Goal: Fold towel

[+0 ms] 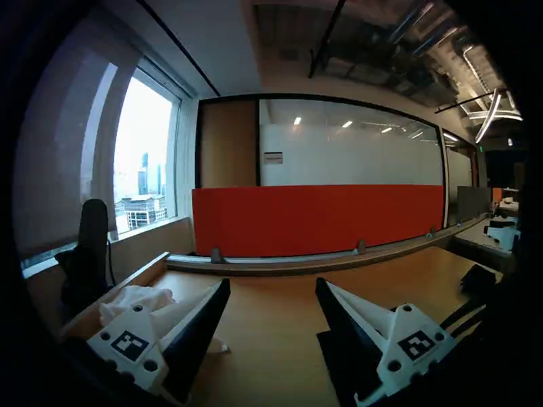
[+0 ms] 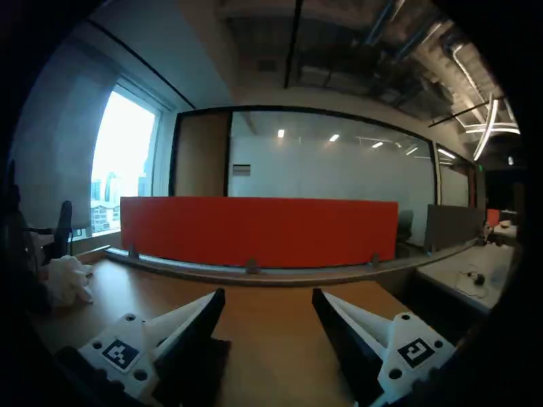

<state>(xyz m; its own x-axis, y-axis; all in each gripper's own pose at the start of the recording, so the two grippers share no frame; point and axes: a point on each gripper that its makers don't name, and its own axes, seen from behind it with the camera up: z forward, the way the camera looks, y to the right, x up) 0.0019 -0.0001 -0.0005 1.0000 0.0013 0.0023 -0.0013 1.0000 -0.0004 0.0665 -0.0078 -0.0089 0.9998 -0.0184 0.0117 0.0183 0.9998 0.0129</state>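
Left tool point(image 1: 271, 282) beside crumpled towel point(image 1: 134, 301)

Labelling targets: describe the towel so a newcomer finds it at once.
Start at the bright window, then drop to the wooden desk below it. At the desk's window end, beside a dark chair, lies the towel. It alone is white, soft and crumpled, not yet folded.

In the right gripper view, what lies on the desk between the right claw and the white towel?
Nothing. In the right gripper view, the stretch of wooden desk between the right claw and the crumpled towel is bare.
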